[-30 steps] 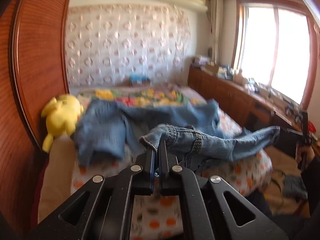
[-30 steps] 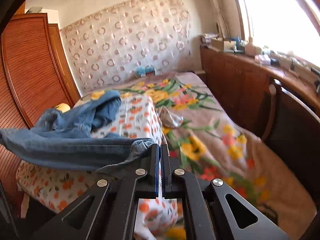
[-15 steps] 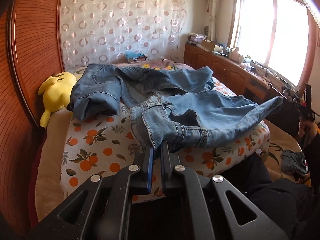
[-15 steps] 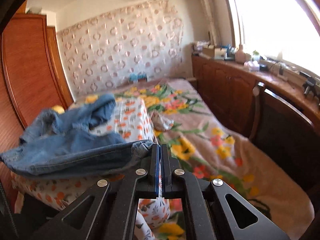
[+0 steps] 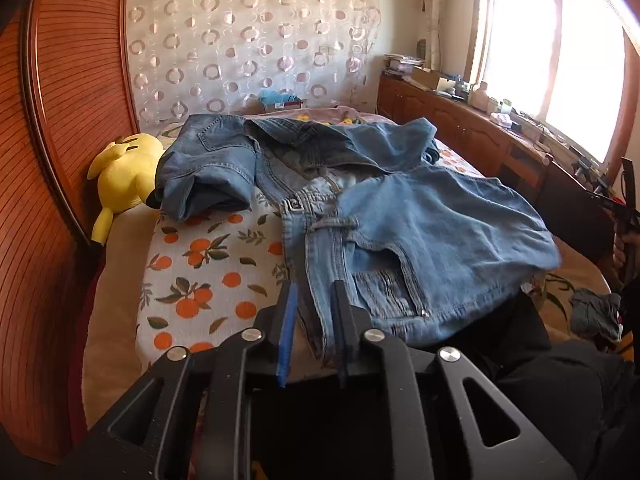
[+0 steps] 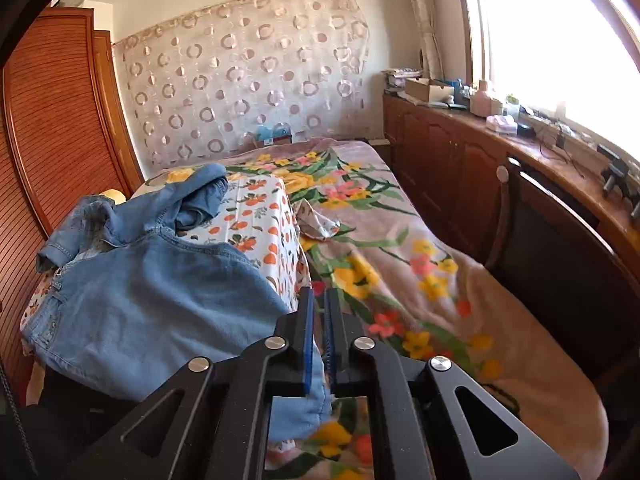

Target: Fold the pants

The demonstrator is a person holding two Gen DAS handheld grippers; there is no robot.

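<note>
Blue denim pants lie spread over an orange-print cushion on the bed, one leg bunched at the far left. My left gripper sits at the near edge. Its jaws are opening, and the waistband edge lies loose between them without being pressed. In the right wrist view the pants drape over the cushion's near corner. My right gripper is at that hanging denim edge. Its jaws are opening with a thin gap, and fabric still lies low between the fingers.
A yellow plush toy lies left of the cushion against the wooden wardrobe. A floral blanket covers the bed on the right, beside wooden cabinets. A grey cloth lies at the right. A person's dark-clad leg is close by.
The pants, held stretched in the air between both shut grippers, have come down flat onto the cushion. Both grippers' jaws have parted, the left more widely.
</note>
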